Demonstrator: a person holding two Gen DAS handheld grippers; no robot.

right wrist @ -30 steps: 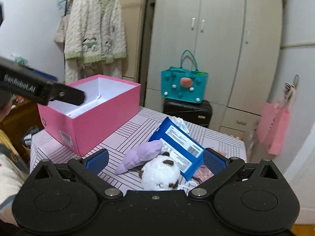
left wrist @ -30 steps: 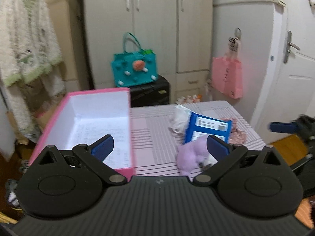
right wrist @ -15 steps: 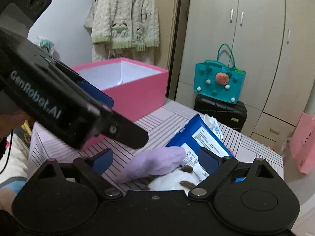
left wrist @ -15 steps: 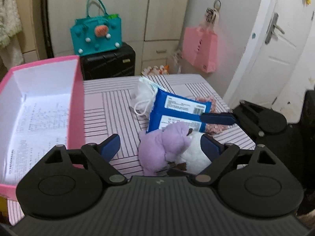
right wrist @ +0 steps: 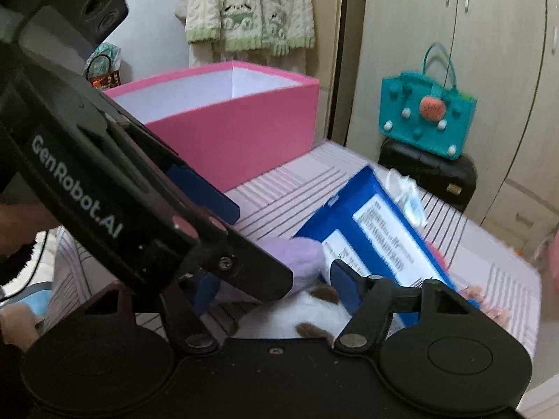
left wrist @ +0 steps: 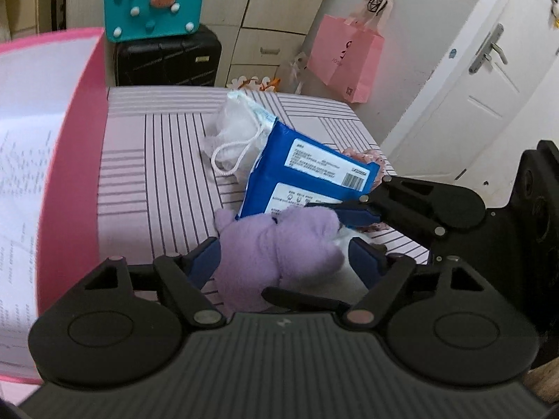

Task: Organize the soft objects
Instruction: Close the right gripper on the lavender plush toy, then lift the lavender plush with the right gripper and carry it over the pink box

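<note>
The purple plush toy (left wrist: 279, 248) lies on the striped table (left wrist: 157, 174), at six o'clock from the blue packet (left wrist: 307, 178) and touching it. Your left gripper (left wrist: 284, 256) has the toy between its closing jaws; the pads look right against its sides, but you cannot tell if they press yet. A white plush toy (right wrist: 300, 317) sits between your right gripper's (right wrist: 276, 289) closing jaws, contact unclear. The white drawstring pouch (left wrist: 237, 132) lies at eleven o'clock from the packet. The pink box (left wrist: 84, 160) stands at nine o'clock.
</note>
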